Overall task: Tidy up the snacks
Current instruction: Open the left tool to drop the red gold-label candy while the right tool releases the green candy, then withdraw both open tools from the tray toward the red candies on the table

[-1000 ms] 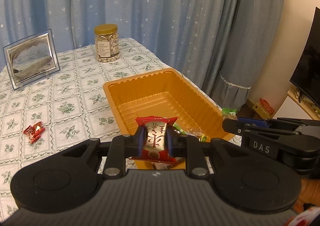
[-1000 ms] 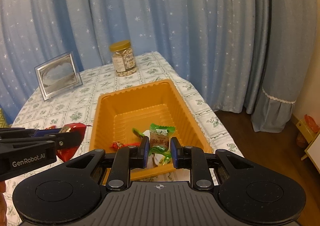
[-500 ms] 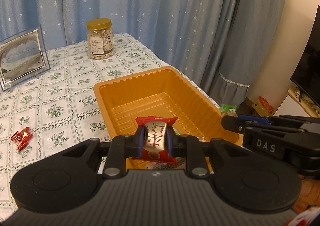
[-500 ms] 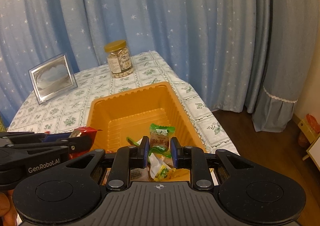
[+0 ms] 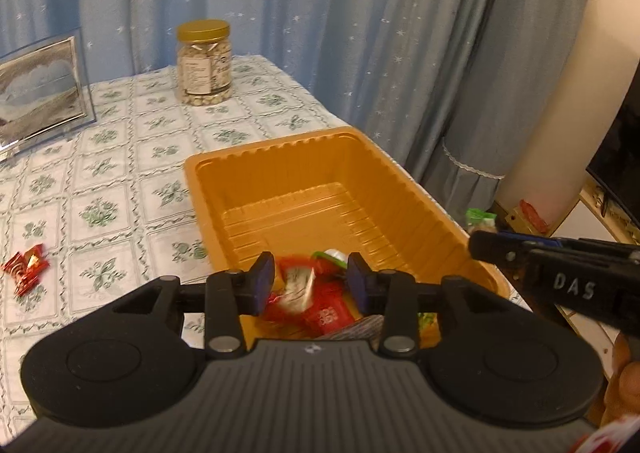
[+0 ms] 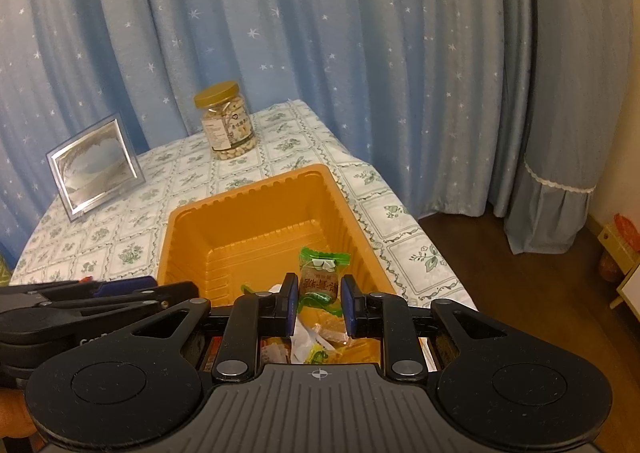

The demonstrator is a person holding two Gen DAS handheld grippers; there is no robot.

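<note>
Left gripper [image 5: 311, 281] spread wide over the near end of the orange tray [image 5: 408, 189], fingers clear of the blurred red snack [image 5: 298, 287] between them, above the pile. Right gripper [image 6: 318, 305] part open, green candy [image 6: 323, 277] in the gap, contact not discernible. Beyond: bare tray floor, far rim short of the table [image 5: 120, 157] edge. Loose red wrapper [image 5: 26, 265] left of the tray. Farther back, jar [image 5: 205, 63] and picture frame [image 5: 40, 87] before the curtain.
</note>
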